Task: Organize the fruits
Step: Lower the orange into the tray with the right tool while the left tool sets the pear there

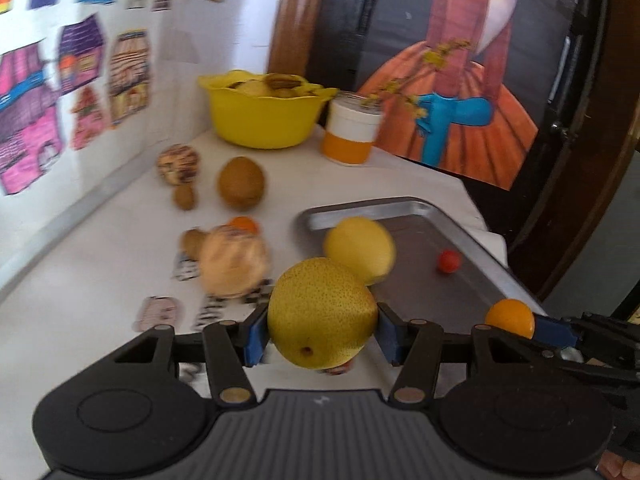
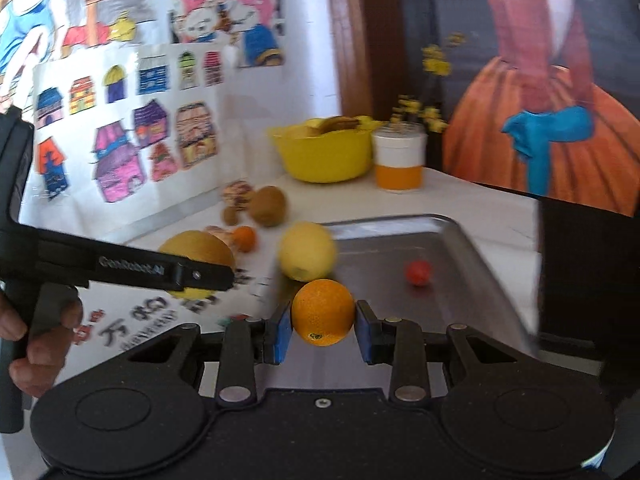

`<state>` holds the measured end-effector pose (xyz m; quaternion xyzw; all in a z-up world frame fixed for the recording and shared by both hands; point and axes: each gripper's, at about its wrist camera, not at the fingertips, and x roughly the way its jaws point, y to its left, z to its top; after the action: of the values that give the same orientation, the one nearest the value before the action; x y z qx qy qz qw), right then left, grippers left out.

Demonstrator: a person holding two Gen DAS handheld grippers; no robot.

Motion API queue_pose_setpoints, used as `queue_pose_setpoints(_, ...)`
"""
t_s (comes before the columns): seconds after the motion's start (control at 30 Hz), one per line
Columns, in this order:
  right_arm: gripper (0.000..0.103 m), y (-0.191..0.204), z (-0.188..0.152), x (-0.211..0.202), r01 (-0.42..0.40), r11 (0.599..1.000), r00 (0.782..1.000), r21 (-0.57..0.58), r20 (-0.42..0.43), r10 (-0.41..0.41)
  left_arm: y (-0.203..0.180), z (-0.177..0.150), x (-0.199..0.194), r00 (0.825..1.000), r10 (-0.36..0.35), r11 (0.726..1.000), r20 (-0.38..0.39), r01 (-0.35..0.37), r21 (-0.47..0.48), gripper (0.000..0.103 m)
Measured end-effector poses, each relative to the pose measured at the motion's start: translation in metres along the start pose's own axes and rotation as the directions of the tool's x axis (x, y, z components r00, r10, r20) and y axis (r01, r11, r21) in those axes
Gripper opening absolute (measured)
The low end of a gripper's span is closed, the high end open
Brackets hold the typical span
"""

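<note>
**Observer:** What do you have, starting at the left?

**Operator:** On the left of the white worktop (image 1: 100,264), loose things lie near the wall: a brown oval kiwi (image 1: 241,182), a patterned round piece (image 1: 178,164) with a small brown nut (image 1: 185,197) beside it, and nearer me a pale blurred wrapped fruit (image 1: 234,266) with a small orange fruit (image 1: 243,224) just behind it. I judge all of these are unsorted.

**Observer:** And your left tongs?

**Operator:** My left tongs (image 1: 322,330) are clamped on a speckled yellow-green pear (image 1: 322,314), blue pads pressed to both its sides, held above the worktop at the near left edge of the metal tray (image 1: 472,236).

**Observer:** What is in the tray already?

**Operator:** A smooth yellow round fruit (image 1: 360,248) sits at its left rim, though motion blur stops me telling whether it is fully inside. A small red round fruit (image 1: 449,261) lies well apart, toward the right side.

**Observer:** The right tongs?

**Operator:** My right tongs (image 2: 323,330) grip a round orange (image 2: 323,312) with a sticker, over the tray's near edge.

**Observer:** Progress?

**Operator:** Early to middle, I think: two at most placed, two in hand, several left. The yellow plastic bowl (image 1: 262,118) and the white-and-orange cup (image 1: 352,132) stand at the back.
</note>
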<state>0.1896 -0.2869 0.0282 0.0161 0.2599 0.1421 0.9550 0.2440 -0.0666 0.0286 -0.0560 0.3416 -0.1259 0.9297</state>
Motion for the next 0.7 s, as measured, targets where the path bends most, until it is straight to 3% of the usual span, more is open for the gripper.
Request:
queue_pose_setpoints(0.3, 0.035, -0.050, -0.014, 0.000, 0.052, 0.998, 0.999, 0.033, -0.002, -0.052, -0.048, -0.004, 0.023, 0.999, -0.026, 0.998, -0.020, 0.027, 0.053, 0.059)
queue_pose_setpoints(0.7, 0.035, -0.067, -0.016, 0.021, 0.045, 0.997, 0.999, 0.062, -0.008, -0.044, -0.065, -0.008, 0.042, 0.999, -0.011, 0.995, -0.041, 0.015, 0.101, 0.059)
